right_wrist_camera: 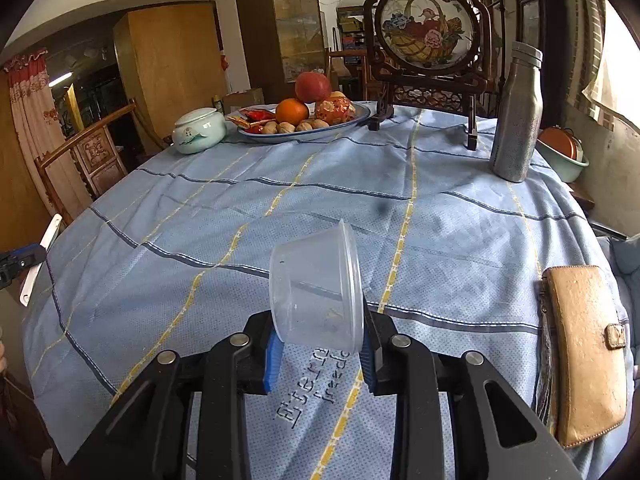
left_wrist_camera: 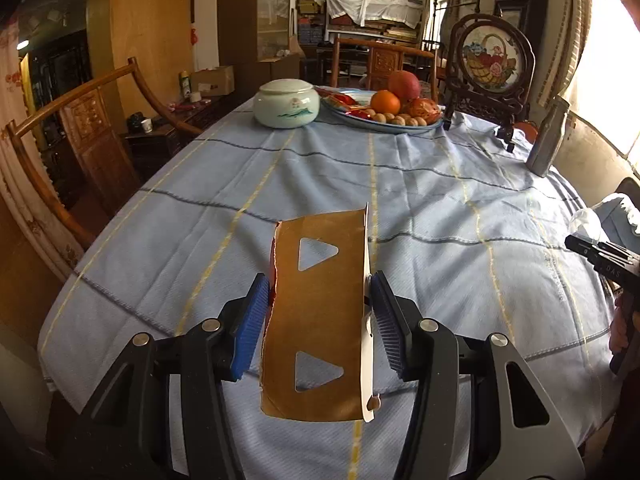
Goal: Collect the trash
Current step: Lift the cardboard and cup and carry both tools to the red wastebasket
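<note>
In the left wrist view my left gripper is shut on a torn brown cardboard piece with two triangular cut-outs, held above the blue checked tablecloth. In the right wrist view my right gripper is shut on a clear plastic cup, tipped on its side above the cloth. The right gripper's body shows at the right edge of the left wrist view. The left gripper with its cardboard shows at the left edge of the right wrist view.
A lidded ceramic jar, a plate of fruit and nuts, a framed embroidered screen and a metal bottle stand at the table's far side. A tan leather wallet lies at the right edge. Wooden chairs surround the table.
</note>
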`<state>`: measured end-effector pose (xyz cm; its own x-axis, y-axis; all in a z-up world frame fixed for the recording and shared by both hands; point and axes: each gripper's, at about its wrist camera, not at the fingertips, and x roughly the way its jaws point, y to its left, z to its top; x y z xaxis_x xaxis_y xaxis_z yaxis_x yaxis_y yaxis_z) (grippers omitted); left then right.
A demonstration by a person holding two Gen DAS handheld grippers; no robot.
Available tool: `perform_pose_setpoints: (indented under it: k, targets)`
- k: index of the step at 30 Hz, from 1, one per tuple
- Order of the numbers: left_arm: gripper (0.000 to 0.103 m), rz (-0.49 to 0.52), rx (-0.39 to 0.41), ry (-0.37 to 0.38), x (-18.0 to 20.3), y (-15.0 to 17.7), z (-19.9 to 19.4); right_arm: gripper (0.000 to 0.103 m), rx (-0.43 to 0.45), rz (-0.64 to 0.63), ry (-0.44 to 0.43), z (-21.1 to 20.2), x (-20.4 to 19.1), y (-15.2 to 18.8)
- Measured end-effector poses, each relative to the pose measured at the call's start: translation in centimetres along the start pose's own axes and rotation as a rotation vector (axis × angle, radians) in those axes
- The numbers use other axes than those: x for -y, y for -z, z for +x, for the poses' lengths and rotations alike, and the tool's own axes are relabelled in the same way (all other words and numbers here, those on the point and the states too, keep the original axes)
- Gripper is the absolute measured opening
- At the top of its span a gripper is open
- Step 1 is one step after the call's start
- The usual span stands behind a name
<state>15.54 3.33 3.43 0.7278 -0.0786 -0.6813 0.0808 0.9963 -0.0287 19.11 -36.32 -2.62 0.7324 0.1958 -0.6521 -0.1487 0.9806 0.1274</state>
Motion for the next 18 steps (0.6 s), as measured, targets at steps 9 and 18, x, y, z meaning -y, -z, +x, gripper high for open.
perform_pose_setpoints:
  k: [9, 18]
  targets:
    - [0.052, -0.072, 0.006, -0.119, -7.3, 5.0, -6.2, 0.032, 0.023, 0.05, -0.066, -1.6, -1.9, 0.6]
    - [0.052, -0.162, -0.016, -0.233, -14.4, 10.7, -11.0, 0.032, 0.046, -0.016, -0.168, -3.0, -9.1, -0.2]
